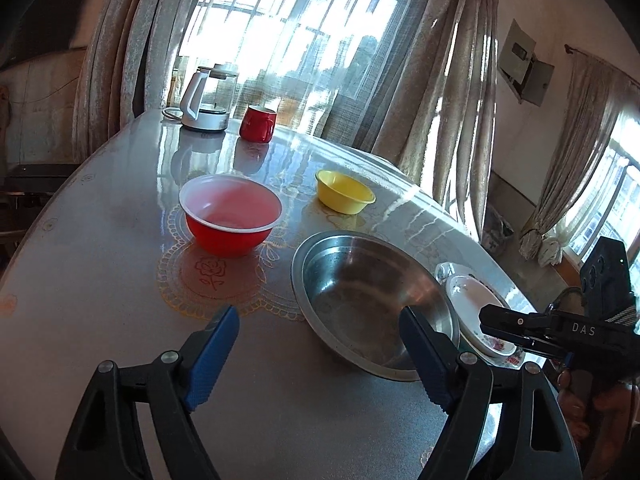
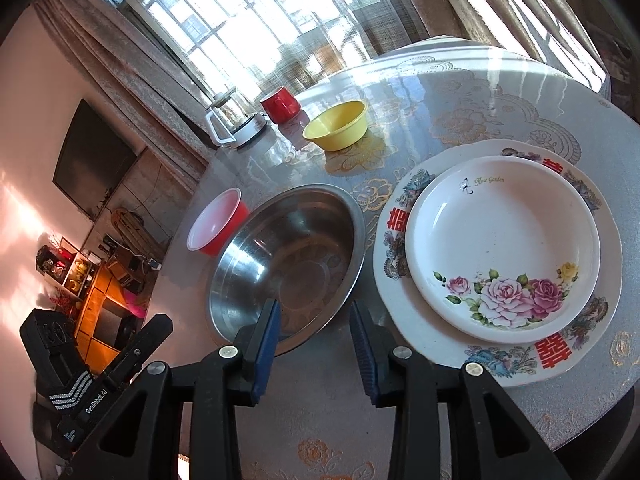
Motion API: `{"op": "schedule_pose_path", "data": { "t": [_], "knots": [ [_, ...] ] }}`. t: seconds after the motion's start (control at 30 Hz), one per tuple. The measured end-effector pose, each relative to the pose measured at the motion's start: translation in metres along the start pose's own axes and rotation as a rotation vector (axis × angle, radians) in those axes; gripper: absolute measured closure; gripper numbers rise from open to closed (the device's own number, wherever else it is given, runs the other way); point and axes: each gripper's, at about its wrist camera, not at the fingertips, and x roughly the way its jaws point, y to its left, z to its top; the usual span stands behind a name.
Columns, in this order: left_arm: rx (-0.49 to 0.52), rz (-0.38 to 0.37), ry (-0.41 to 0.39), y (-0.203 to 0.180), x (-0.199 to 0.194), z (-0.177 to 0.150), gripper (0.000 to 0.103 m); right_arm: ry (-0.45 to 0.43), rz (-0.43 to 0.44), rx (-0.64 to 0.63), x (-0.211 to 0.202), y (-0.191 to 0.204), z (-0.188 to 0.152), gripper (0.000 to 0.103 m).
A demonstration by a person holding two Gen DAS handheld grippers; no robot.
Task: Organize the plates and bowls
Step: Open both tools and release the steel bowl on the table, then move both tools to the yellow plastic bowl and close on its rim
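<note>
Plates are sorted: the rose plate (image 2: 502,248) sits stacked on the big patterned plate (image 2: 600,332), just right of the steel bowl (image 2: 286,264). Red bowl (image 1: 231,214) and yellow bowl (image 1: 345,192) wait loose beyond it. Left gripper (image 1: 320,360) gapes wide and empty; right gripper (image 2: 316,350) is narrower, gripping nothing.

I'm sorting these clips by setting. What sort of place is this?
Probably a home living or dining room: a round table under a floral cover holds plates and bowls, a kettle stands by the curtained window, and a television hangs on the wall.
</note>
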Motion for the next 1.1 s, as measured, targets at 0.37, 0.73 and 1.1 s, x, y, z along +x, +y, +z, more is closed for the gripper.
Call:
{"op": "schedule_pose_path", "data": {
  "t": [0.37, 0.73, 1.1],
  "knots": [
    [0.007, 0.016, 0.080, -0.009, 0.060, 0.081, 0.015, -0.043, -0.129, -0.004, 0.008, -0.020, 0.074, 0.063],
    [-0.059, 0.091, 0.189, -0.002, 0.135, 0.137, 0.015, 0.004, -0.172, 0.053, 0.060, -0.037, 0.149, 0.062],
    [-0.131, 0.108, 0.257, 0.011, 0.187, 0.150, 0.015, 0.129, -0.159, 0.159, 0.138, -0.055, 0.193, 0.062]
  ]
}}
